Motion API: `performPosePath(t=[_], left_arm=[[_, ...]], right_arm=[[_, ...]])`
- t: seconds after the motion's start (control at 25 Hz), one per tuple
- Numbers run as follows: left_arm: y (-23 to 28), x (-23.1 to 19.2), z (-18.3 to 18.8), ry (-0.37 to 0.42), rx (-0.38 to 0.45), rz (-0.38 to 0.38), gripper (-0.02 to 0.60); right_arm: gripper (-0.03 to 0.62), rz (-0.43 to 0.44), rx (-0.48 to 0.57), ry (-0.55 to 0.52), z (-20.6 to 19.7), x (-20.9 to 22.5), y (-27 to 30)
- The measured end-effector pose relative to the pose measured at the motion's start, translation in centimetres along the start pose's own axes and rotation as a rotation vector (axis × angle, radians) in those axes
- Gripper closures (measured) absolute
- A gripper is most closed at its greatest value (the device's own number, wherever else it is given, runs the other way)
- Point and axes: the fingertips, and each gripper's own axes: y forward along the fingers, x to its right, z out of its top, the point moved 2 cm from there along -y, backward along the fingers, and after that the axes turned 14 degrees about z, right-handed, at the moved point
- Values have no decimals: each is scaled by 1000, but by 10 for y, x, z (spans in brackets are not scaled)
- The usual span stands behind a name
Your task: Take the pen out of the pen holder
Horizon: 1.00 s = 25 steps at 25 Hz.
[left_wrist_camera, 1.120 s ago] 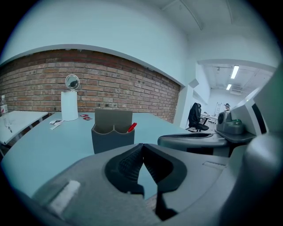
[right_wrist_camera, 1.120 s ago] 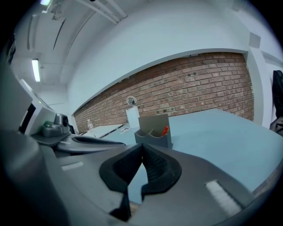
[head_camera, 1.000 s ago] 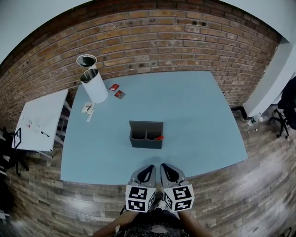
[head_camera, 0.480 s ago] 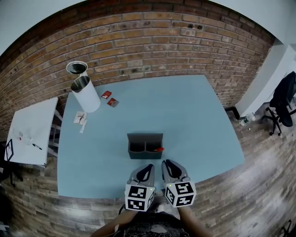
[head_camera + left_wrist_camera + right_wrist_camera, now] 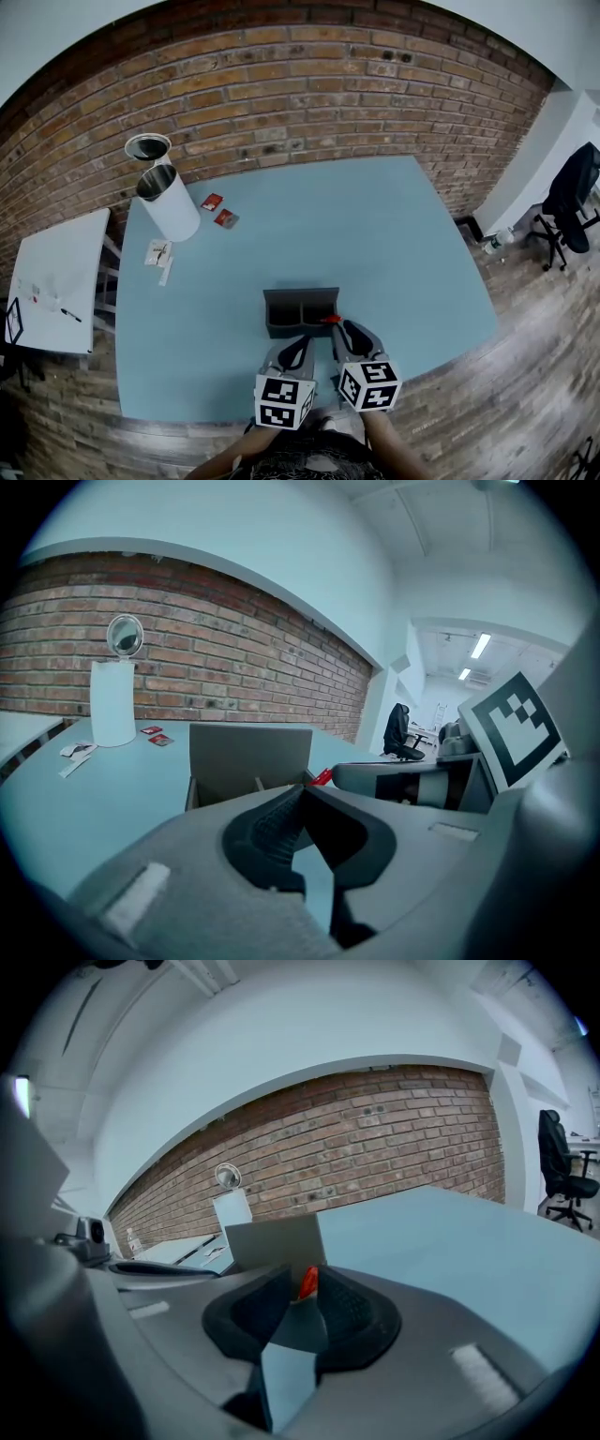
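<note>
A dark grey pen holder with two compartments stands on the blue table. A red pen tip sticks out of its right compartment. My right gripper is at the holder's near right corner. In the right gripper view its jaws stand a narrow gap apart, with the pen tip showing in that gap against the holder. My left gripper sits just short of the holder's front wall, its jaws shut and empty. The holder and the pen lie ahead of it.
A white cylinder bin and a round mirror stand at the table's far left corner, with two red packets and white papers nearby. A white side table is to the left, an office chair to the right.
Both grippers have moved forward to the pen holder. The right one has gone further and now reaches the holder's right corner beside the red pen tip.
</note>
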Motion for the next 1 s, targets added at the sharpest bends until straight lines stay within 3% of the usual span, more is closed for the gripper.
performPosePath(t=[0.32,0.44,1.0], left_arm=[[12,-7,-2,13,-19,-51,588],[14,-10,-1,16,-21,-64,588],[7,-11,-2,-1,-14,-65,588]], right_arm=[[508,-36,1,61,-3,12,16],[542,-45,7,49,-2,12,18],[548,-22,45,-4,12,-2,11]])
